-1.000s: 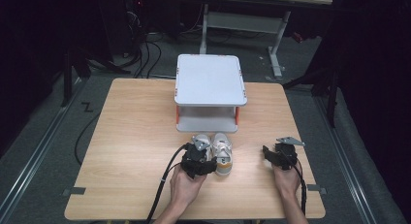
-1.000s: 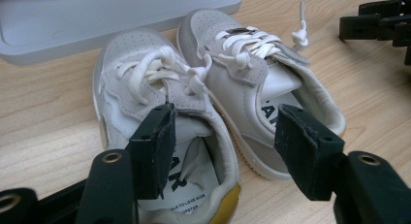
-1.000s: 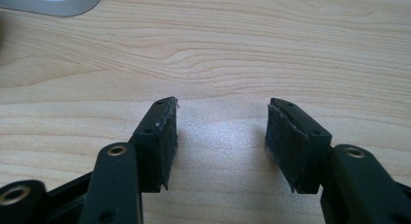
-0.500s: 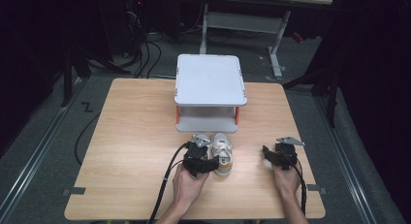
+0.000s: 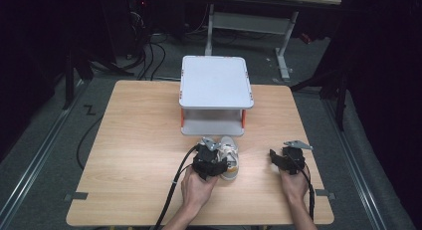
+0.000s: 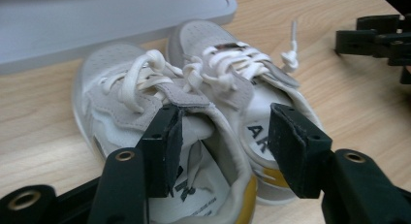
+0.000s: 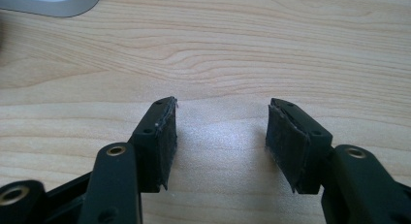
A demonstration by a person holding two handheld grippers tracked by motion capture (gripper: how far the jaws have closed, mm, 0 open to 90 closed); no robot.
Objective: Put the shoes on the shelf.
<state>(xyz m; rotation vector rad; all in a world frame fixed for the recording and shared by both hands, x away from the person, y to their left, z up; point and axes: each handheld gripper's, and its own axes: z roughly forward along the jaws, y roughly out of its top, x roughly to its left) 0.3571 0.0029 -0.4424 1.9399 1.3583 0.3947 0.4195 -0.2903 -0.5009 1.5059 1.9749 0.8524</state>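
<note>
A pair of small white and grey shoes (image 5: 229, 154) with yellow heels stands side by side on the wooden table (image 5: 139, 140), just in front of a shelf. In the left gripper view, the laces are tied and the toes of the shoes (image 6: 203, 88) point away. My left gripper (image 5: 217, 158) is at their heel end and open. Its jaws straddle the two inner collars (image 6: 223, 122), one jaw dipping into each shoe's opening, without pinching. To the right, my right gripper (image 5: 283, 153) hovers low over bare wood (image 7: 220, 112), open and empty.
A white two-tier shelf (image 5: 215, 83) with orange posts stands at the table's back centre, directly beyond the shoes. A corner of its base (image 7: 48, 3) is in the right gripper view. The right gripper (image 6: 383, 40) shows at the far right of the left gripper view.
Hardly anything differs. The left gripper may have crept slightly forward onto the shoes. The right gripper has stayed put.
</note>
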